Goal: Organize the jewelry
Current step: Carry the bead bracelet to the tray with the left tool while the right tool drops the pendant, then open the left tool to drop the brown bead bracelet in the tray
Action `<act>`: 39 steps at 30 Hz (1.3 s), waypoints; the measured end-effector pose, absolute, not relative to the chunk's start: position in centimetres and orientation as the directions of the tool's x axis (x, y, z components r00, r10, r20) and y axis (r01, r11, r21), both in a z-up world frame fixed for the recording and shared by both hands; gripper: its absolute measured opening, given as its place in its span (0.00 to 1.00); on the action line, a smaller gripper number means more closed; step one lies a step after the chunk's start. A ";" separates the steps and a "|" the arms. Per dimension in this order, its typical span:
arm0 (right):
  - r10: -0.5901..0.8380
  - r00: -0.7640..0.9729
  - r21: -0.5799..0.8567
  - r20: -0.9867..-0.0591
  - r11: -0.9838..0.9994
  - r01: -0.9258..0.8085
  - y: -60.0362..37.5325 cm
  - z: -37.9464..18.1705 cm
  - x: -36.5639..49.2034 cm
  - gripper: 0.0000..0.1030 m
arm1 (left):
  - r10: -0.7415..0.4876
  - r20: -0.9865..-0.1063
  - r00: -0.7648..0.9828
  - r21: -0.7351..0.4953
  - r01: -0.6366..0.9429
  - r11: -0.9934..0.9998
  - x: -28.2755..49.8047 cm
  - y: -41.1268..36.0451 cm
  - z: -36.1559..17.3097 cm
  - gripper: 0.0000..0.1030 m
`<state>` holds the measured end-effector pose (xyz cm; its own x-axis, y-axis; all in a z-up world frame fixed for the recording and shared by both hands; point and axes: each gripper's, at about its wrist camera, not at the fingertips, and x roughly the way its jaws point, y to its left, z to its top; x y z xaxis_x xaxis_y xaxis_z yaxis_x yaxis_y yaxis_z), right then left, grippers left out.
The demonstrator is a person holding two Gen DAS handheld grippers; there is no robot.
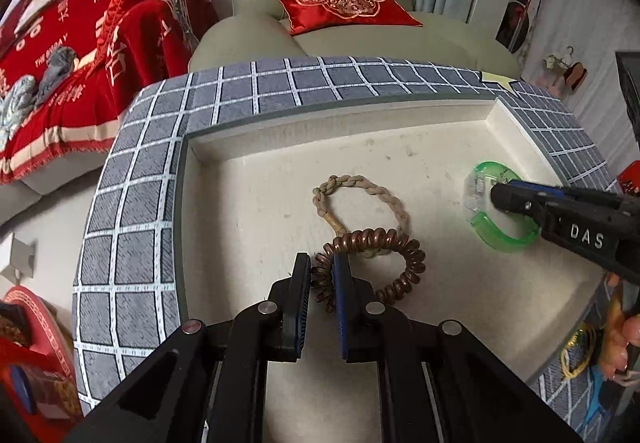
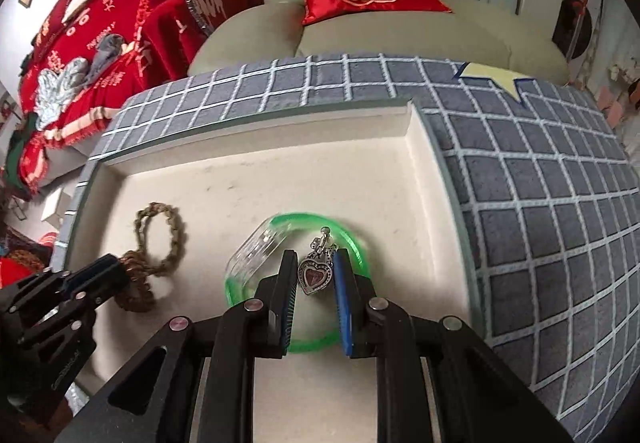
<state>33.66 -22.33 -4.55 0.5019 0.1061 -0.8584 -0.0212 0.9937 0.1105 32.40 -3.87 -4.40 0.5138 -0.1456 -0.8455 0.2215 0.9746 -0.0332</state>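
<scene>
The heart pendant (image 2: 317, 275) hangs between the fingers of the right gripper (image 2: 316, 275), directly above the hollow of the green bangle (image 2: 352, 243), which lies flat on the cream tray (image 2: 240, 179) near its right wall. So the drop point lies straight below the tool, and any release would likely land the pendant inside the ring. The pads look closed enough to pinch it at its sides, point down, with its small clasp sticking up toward the far edge. It is silver-rimmed with a dark red centre. The left gripper (image 1: 322, 271) is clamped on the near-left arc of the brown coil bracelet (image 1: 400, 243), mid-tray toward the near edge; that coil overlaps the braided rope loop (image 1: 360, 187) lying just beyond it. The bangle has a clear faceted section (image 2: 256, 247) on its left side.
</scene>
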 end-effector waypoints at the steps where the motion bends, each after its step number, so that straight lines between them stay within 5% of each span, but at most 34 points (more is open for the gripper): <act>1: 0.107 0.504 0.114 -0.857 0.993 -0.018 -22.4 -4.5 33.7 0.19 | -0.139 -0.844 0.518 -0.023 0.223 0.974 32.4 -4.0 -4.4 0.27; 5: 0.117 0.500 0.121 -0.858 0.992 -0.024 -22.4 -4.4 33.5 0.24 | -0.129 -0.837 0.531 -0.004 0.230 0.973 32.2 -4.1 -4.4 0.27; 11: 0.155 0.525 0.168 -0.837 0.985 -0.023 -22.4 -3.3 32.9 0.62 | -0.146 -0.829 0.540 -0.018 0.235 0.972 31.8 -3.9 -4.3 0.27; 17: 0.215 0.565 0.243 -0.796 0.970 -0.026 -22.5 -1.4 31.0 0.73 | -0.143 -0.828 0.542 -0.018 0.229 0.973 31.6 -3.9 -4.2 0.27; 39: 0.268 0.636 0.361 -0.724 0.932 0.018 -24.9 1.1 20.9 0.74 | -0.146 -0.813 0.563 -0.020 0.223 0.975 31.2 -3.7 -3.4 0.28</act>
